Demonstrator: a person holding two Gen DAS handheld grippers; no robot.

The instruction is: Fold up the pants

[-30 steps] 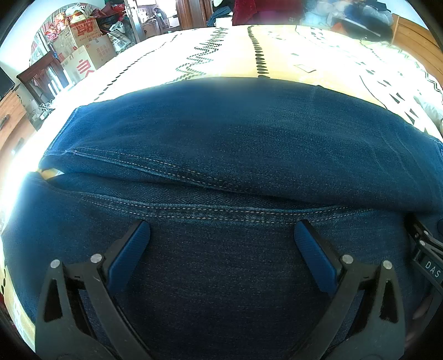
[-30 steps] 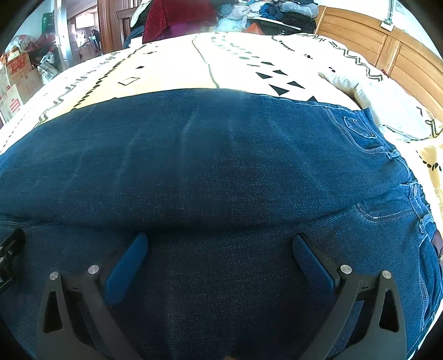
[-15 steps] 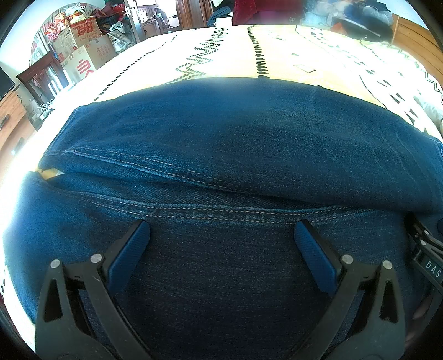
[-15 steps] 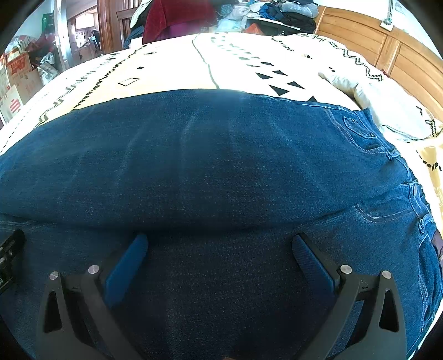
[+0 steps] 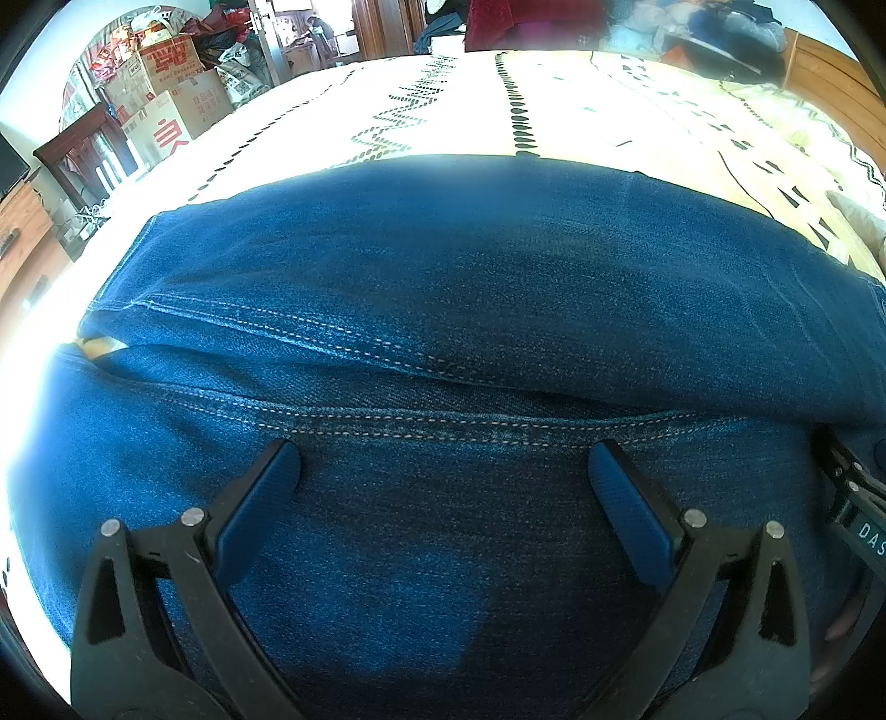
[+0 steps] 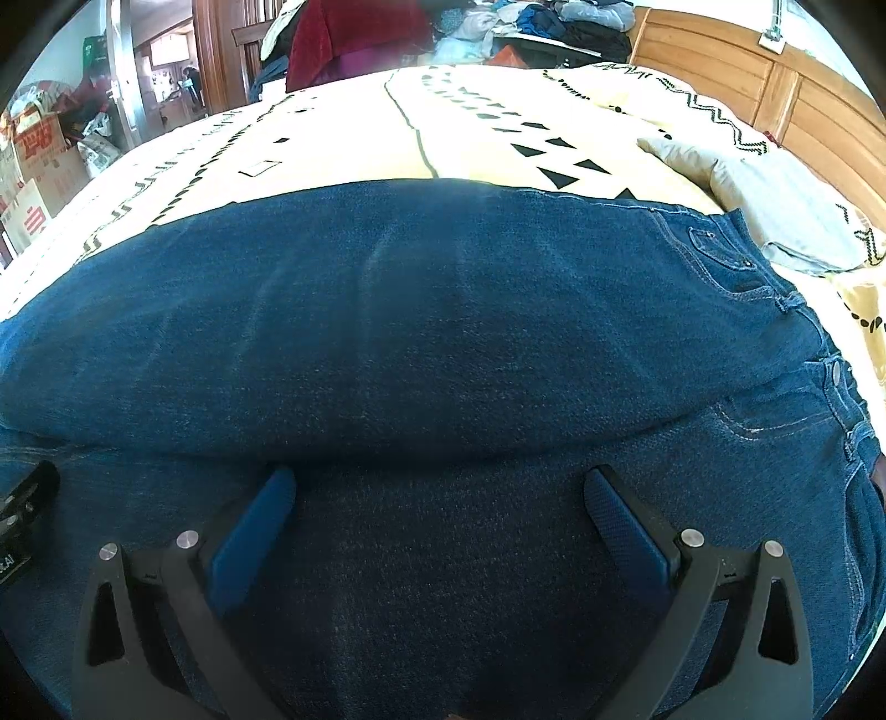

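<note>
- Far left, boxes and a wooden chair stand beside the bed.
- The bed's patterned cover lies bare beyond the jeans, out to piled clothes at its far edge.
- The jeans stretch left to right across the near bed, one leg lying alongside the other, hems left, waistband right.
- The left gripper hangs over the near leg, jaws wide, holding nothing.
- The right gripper does likewise just beside it, jaws wide, empty.
- Far right, a pillow lies before the wooden headboard.
</note>
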